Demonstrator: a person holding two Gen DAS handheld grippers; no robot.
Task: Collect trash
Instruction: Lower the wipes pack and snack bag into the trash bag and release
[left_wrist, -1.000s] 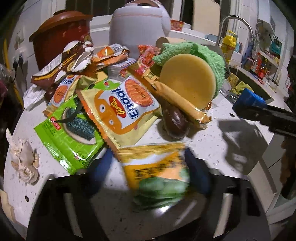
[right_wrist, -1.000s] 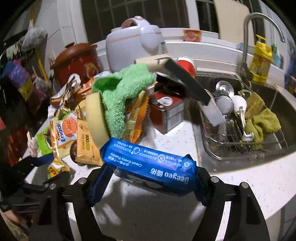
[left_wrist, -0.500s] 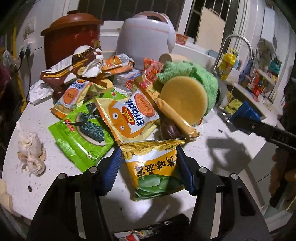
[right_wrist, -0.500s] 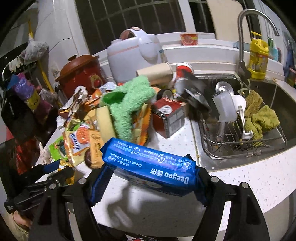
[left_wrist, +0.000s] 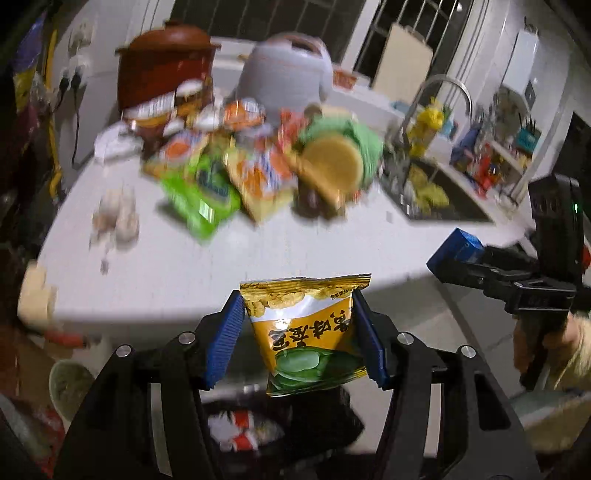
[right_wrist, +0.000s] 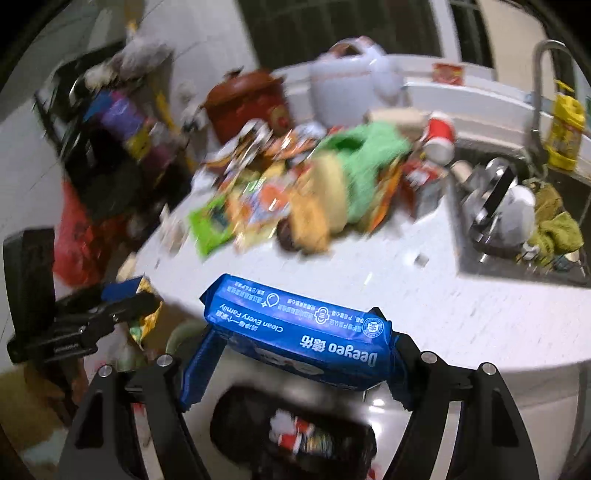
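**Ann:** Kitchen counter (left_wrist: 177, 266) stretching out ahead of both grippers, pale and speckled, with a blurred heap of wrappers (left_wrist: 236, 177) piled toward its far side.

**Ben:** And both tools are loaded. The left gripper (left_wrist: 297, 332) is pinching a yellow snack bag (left_wrist: 310, 332) by its two side edges, blue pads pressed in, the bag hanging upright between them.

**Ann:** Gripped at the sides so it dangles free, I'd say, ready to fall straight down once let go. It sits out past the counter's near edge.

**Ben:** Over on the right, the right gripper (right_wrist: 291, 350) is clamped on the ends of a blue wipes pack (right_wrist: 299, 339), held flat across the fingers. From the left camera you can see that pack sticking out off to the right.

**Ann:** Now look directly below each gripper: a black bin bag (right_wrist: 291, 432), mouth open, with red and white scraps (right_wrist: 295, 432) already inside.

**Ben:** Same bag shows under the snack bag in the left view. My read is both items are positioned for the drop.

**Ann:** Beyond the heap, a brown pot (left_wrist: 166, 66) and a white rice cooker (left_wrist: 284, 70) at the back. Farther right, a sink (right_wrist: 517, 221) holding dishes and a green cloth.

**Ben:** Plenty of wrappers left on that counter, so the job looks far from finished.
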